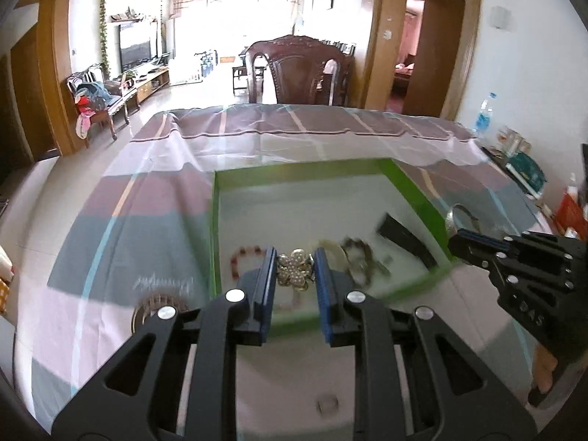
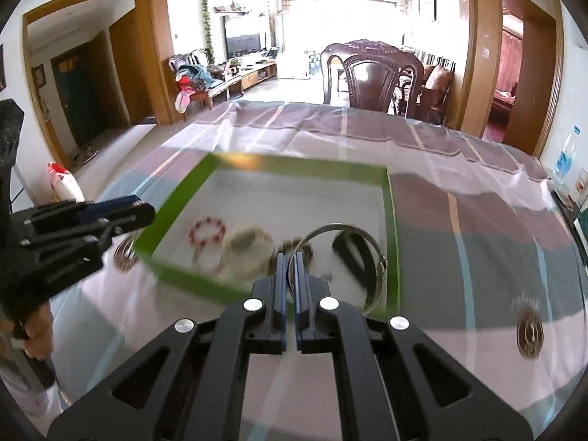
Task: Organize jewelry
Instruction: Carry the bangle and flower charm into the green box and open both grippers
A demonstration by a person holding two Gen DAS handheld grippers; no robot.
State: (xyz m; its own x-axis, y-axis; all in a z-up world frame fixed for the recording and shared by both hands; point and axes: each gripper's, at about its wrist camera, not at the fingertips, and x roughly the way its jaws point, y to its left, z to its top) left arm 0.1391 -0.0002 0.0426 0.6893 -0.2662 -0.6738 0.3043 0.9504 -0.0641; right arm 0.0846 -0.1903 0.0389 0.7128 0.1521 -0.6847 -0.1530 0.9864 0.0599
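A green-walled tray point(image 1: 214, 228) with a white floor sits on the striped cloth; it also shows in the right wrist view point(image 2: 392, 220). My left gripper point(image 1: 295, 270) is shut on a pearl flower brooch point(image 1: 294, 270) and holds it over the tray's near edge. My right gripper point(image 2: 289, 268) is shut on a silver bangle point(image 2: 371, 237), held above the tray; the bangle also shows in the left wrist view point(image 1: 461, 211). In the tray lie a red bead bracelet point(image 2: 206, 231), a pale bracelet point(image 2: 251, 248), a dark chain point(image 1: 358, 257) and a black strap point(image 1: 408, 237).
A round metal piece point(image 1: 156, 307) lies on the cloth left of the tray and a small ring point(image 1: 327, 404) near the front. Another round piece point(image 2: 529, 334) lies right of the tray. Bottle point(image 1: 485, 112) and boxes stand at the table's right edge; a chair point(image 1: 297, 70) stands behind.
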